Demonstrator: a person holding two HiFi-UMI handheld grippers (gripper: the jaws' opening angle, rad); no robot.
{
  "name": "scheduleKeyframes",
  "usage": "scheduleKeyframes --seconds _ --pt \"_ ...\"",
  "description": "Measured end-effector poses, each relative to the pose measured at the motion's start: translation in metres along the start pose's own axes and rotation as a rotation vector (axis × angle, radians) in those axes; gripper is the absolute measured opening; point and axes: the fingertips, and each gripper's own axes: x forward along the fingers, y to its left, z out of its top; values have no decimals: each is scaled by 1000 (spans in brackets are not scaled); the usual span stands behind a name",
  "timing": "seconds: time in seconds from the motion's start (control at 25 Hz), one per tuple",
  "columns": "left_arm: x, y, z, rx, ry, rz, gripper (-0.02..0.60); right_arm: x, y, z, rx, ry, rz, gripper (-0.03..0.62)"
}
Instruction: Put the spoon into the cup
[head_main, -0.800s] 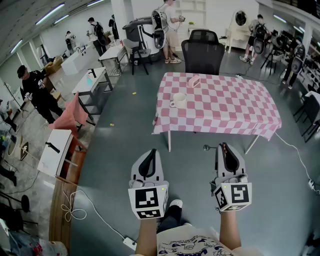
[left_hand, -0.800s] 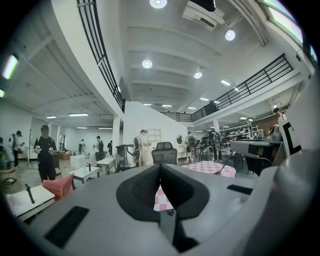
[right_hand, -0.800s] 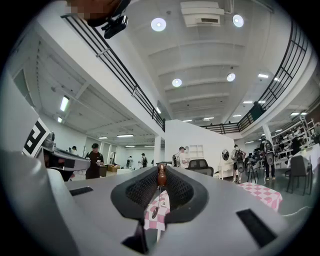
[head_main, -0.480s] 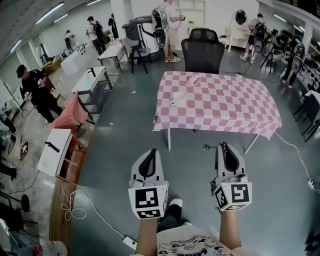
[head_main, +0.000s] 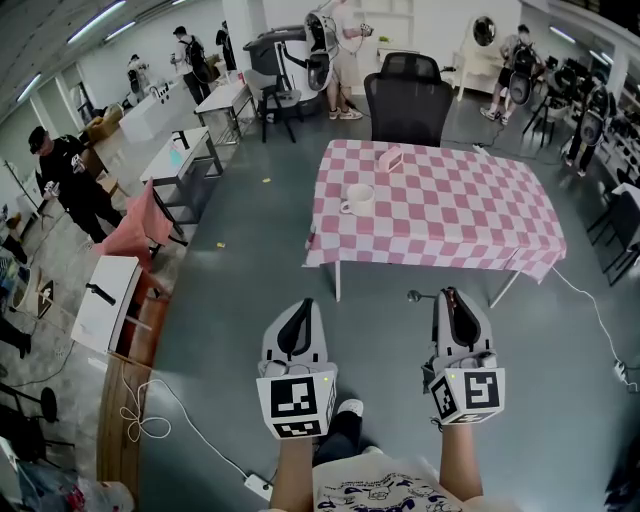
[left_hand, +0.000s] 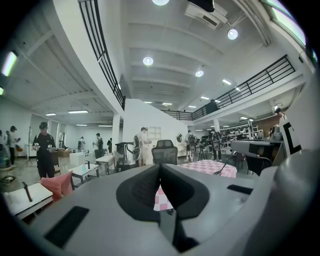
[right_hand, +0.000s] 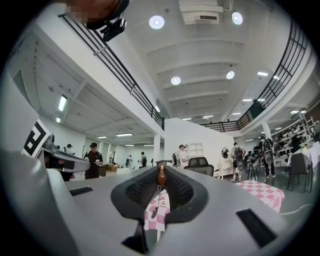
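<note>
A white cup (head_main: 357, 200) stands near the left end of a table covered in a pink checked cloth (head_main: 470, 215), well ahead of both grippers. My right gripper (head_main: 452, 297) is shut on a spoon (head_main: 414, 296) whose bowl sticks out to the left of the jaw tips. In the right gripper view the spoon's brown handle end (right_hand: 161, 175) stands up between the closed pads. My left gripper (head_main: 300, 308) is held level beside it, jaws closed together with nothing in them. Both are held over the grey floor, short of the table.
A small pink object (head_main: 389, 161) lies on the table behind the cup. A black office chair (head_main: 405, 100) stands at the table's far side. White desks (head_main: 185, 155) and a wooden bench (head_main: 125, 340) line the left; several people stand around the hall.
</note>
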Motion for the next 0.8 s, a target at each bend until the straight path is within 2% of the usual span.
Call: scheduleKeyframes --seconds 0.44,0.8 --pt "78 29 12 16 -7 -46 14 77 -3 -8 15 -8 -20 55" --pt "135 62 4 14 1 -75 14 135 -1 -25 20 -8 -40 55"
